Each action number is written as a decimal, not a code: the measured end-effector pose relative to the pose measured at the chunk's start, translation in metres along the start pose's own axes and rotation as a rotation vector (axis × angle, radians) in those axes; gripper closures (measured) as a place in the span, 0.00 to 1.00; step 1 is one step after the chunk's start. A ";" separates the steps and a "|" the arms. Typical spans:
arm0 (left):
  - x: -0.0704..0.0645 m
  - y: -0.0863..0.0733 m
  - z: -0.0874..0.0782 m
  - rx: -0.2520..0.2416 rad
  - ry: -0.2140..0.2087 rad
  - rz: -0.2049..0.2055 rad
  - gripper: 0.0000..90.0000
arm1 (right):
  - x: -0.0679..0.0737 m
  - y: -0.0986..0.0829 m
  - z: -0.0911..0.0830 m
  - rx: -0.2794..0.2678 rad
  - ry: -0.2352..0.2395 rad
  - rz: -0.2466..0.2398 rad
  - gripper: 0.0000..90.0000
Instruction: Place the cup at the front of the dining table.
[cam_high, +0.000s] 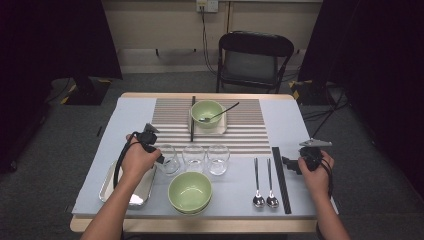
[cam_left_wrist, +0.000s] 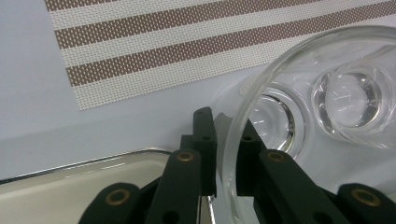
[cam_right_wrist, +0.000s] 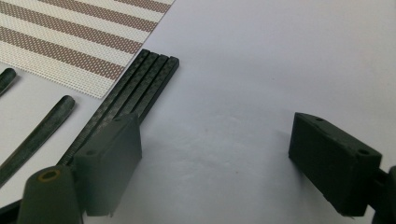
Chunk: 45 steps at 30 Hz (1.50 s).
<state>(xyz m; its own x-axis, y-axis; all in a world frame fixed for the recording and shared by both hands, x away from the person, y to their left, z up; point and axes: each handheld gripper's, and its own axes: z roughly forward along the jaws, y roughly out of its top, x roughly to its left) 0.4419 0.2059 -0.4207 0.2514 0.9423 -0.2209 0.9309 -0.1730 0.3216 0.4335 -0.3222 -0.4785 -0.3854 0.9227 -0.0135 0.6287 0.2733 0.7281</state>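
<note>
Three clear glasses stand in a row at mid-table. My left gripper (cam_high: 160, 159) is shut on the rim of the leftmost glass (cam_high: 170, 160). In the left gripper view one jaw is outside and one inside the glass wall (cam_left_wrist: 261, 79), with the gripper (cam_left_wrist: 226, 154) pinching it; the other two glasses (cam_left_wrist: 350, 100) lie beyond. My right gripper (cam_high: 287, 164) stands open just right of the black chopsticks (cam_high: 281, 180). In the right gripper view the gripper (cam_right_wrist: 222, 163) spans bare table, its left pad beside the chopsticks (cam_right_wrist: 135, 93).
A metal tray (cam_high: 111, 187) lies front left, its rim (cam_left_wrist: 70, 165) under my left jaws. Stacked green bowls (cam_high: 190, 192) sit front centre, two spoons (cam_high: 264, 182) to their right. On the striped placemat (cam_high: 240, 130) is another green bowl (cam_high: 207, 113) holding a spoon.
</note>
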 end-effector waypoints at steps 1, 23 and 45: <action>0.001 0.000 0.000 0.003 -0.003 0.012 0.93 | 0.000 0.000 0.000 0.000 0.000 0.000 0.18; 0.009 -0.001 -0.016 -0.108 -0.052 0.010 0.95 | 0.000 0.000 0.000 -0.001 -0.001 0.000 0.18; 0.009 0.007 -0.025 -0.142 -0.042 0.012 0.95 | 0.000 0.000 0.000 0.000 0.002 0.002 0.18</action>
<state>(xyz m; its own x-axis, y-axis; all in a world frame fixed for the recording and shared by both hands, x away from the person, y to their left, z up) 0.4442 0.2205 -0.3977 0.2759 0.9271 -0.2537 0.8816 -0.1389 0.4511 0.4336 -0.3223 -0.4786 -0.3854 0.9227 -0.0107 0.6296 0.2714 0.7280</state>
